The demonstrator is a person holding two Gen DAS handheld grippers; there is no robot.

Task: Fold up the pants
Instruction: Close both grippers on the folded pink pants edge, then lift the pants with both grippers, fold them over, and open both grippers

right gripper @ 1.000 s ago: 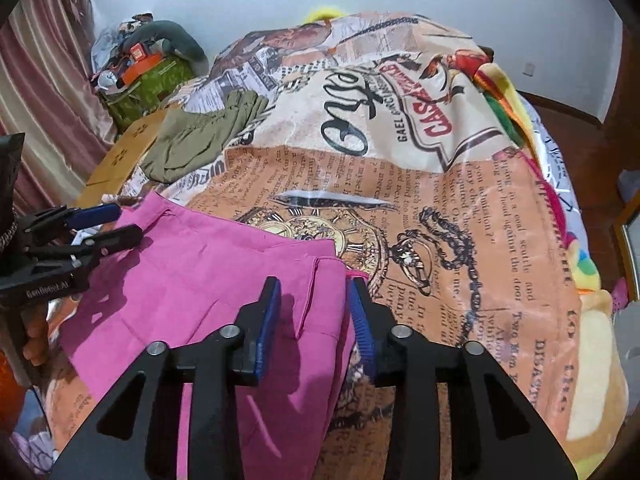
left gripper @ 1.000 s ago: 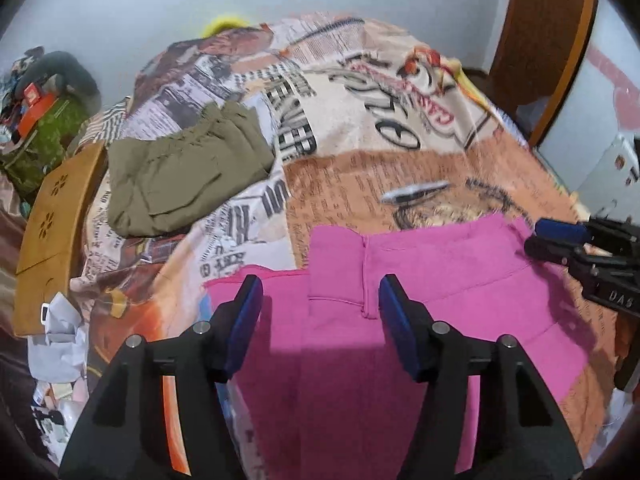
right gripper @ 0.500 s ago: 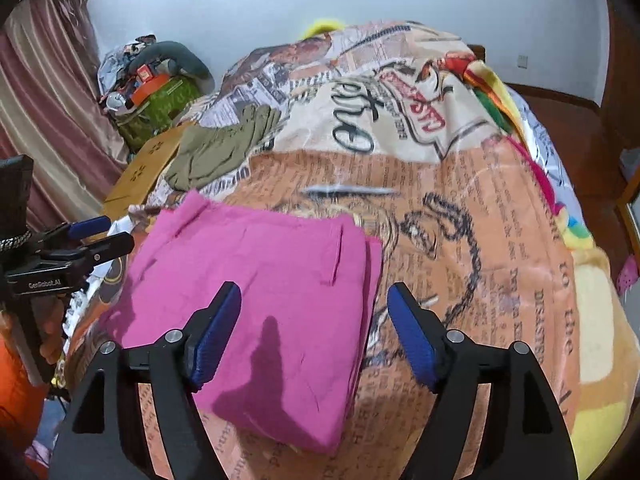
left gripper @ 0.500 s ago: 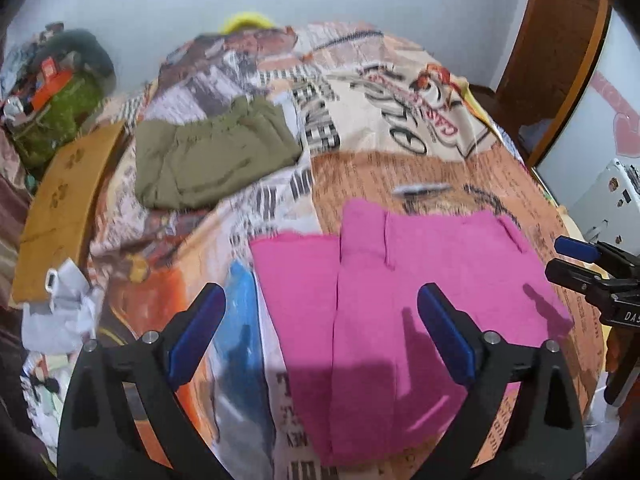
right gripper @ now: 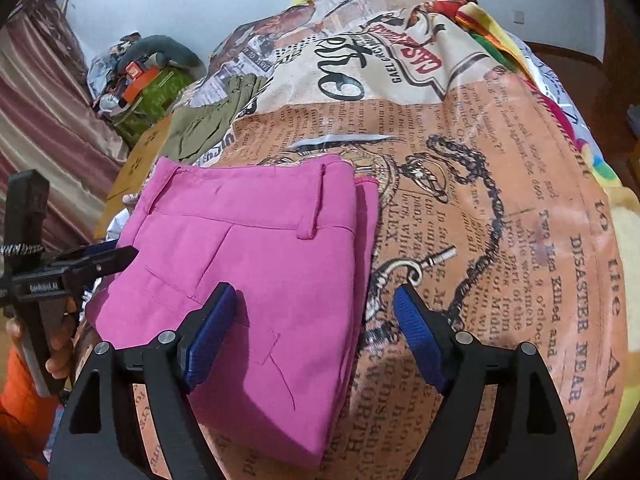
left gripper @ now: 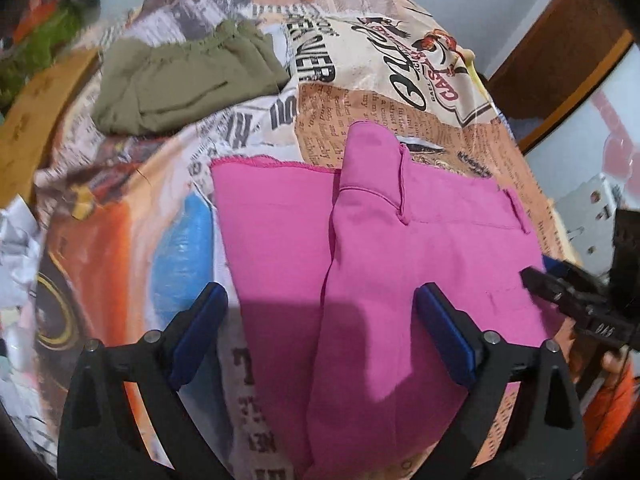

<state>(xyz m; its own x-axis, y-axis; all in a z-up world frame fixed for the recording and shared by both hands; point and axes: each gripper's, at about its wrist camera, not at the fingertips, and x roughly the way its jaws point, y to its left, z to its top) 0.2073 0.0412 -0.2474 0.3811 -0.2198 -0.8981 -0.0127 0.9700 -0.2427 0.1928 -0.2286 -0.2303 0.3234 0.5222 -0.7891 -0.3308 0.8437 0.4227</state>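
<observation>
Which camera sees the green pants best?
The left wrist view: the green pants lie whole and unblocked on the bedspread, beyond the pink pants. In the right wrist view only part of them shows, small and far off, partly hidden behind a bedspread fold.

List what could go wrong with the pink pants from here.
1. The pink pants lie folded but uneven: an under layer sticks out past the top one, so another fold may come out crooked.
2. Both hand-held grippers, left and right, have just opened and hold nothing; a grab may catch only the top layer.
3. The pants lie near the bed's edge and could slide off.
</observation>
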